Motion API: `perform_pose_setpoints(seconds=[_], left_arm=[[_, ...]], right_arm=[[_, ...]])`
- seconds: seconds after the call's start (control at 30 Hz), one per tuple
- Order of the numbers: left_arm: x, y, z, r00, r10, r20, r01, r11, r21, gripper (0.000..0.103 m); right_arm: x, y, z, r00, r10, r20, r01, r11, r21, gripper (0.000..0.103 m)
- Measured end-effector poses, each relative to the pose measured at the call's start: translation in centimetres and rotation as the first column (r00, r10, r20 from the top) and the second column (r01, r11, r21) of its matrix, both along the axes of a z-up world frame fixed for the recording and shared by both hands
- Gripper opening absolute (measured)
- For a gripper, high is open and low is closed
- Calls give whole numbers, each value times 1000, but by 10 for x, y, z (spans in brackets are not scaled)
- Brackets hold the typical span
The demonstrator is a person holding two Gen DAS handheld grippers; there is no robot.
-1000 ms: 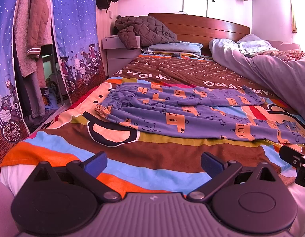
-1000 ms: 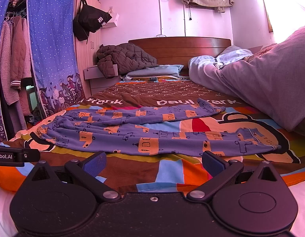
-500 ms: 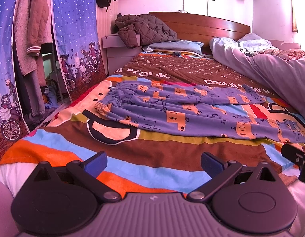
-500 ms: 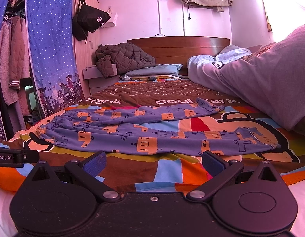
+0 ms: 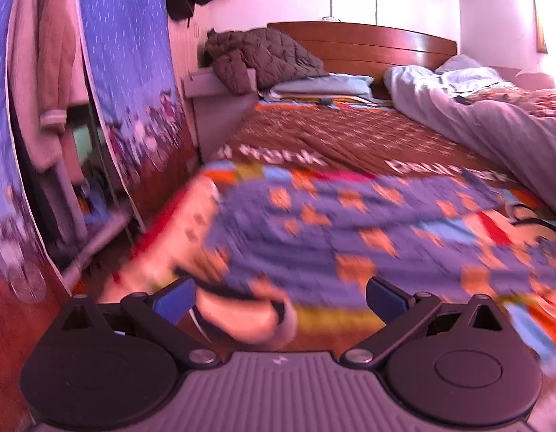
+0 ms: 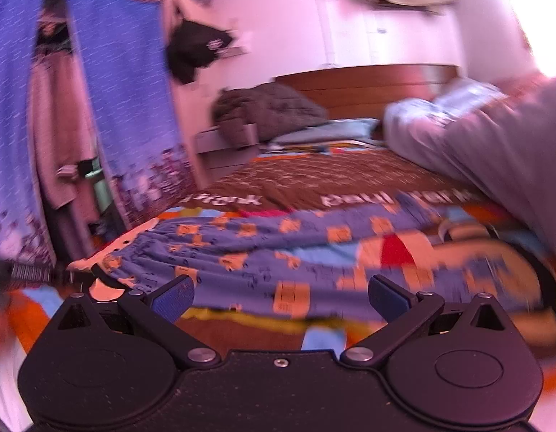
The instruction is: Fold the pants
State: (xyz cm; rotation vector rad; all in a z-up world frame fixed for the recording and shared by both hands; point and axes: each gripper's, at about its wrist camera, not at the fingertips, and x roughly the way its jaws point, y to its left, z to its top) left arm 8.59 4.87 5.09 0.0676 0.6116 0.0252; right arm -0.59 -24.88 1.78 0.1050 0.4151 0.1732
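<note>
Blue pants with orange prints (image 5: 350,230) lie spread flat across the striped bedcover (image 5: 335,144), waistband at the left, legs running right. Both views are motion-blurred. My left gripper (image 5: 279,297) is open just short of the waistband end, nothing between its blue fingers (image 5: 173,300). In the right wrist view the pants (image 6: 263,259) stretch across the middle of the bed. My right gripper (image 6: 279,297) is open over the near edge of the lower leg, holding nothing. The left gripper's tip (image 6: 29,273) shows at the left edge there.
A grey duvet (image 5: 476,126) is heaped along the bed's right side. A brown quilted jacket (image 5: 263,59) and pillows lie by the wooden headboard (image 5: 368,41). A blue curtain (image 5: 130,82) and hanging clothes (image 5: 44,82) stand left of the bed.
Both grippers have moved forward toward the pants, which now sit much closer in both views. The jaws stay open.
</note>
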Motion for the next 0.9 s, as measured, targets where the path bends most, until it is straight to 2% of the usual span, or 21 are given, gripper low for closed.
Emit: perform_pose_setpoints(seconds=[0.1,0.2,0.27,0.4,0.5,0.53,0.63,0.7,0.8,0.9], left_arm=[[56,17,21,1000,14,-6,-14,999,32,103],[122,32,26,1000,3,-13,-2,997,73,103],[170,40,20,999,-22,-38,25,995,96,103],[253,47,-3,993,-83,-89,94,987,128,103],[300,49,-24,985,-134,-113,148,980,131,101],[313,49,-31,979,-154,-132,172,976,133,98],[342,47,-59,956,-204,-211,235,963,133,95],[351,45,-76,941,-225,-254,266,954,140,92],[359,40,-96,913,-270,-307,334,926,179,83],[365,39,-103,887,-303,-348,372,916,150,65]], right_arm=[[49,-15,21,985,136,-103,-142,989,-50,102],[114,-25,34,968,175,-182,-197,974,-113,102],[162,-27,36,952,205,-227,-241,960,-145,102],[260,-18,31,944,223,-243,-278,934,-223,102],[327,1,22,918,299,-259,-360,902,-236,98],[349,8,17,910,317,-267,-383,890,-246,96],[415,22,-8,871,360,-335,-452,855,-256,85],[454,28,-30,821,386,-420,-506,833,-222,68],[499,35,-54,747,419,-517,-562,813,-154,67],[524,43,-66,700,459,-548,-606,787,-116,67]])
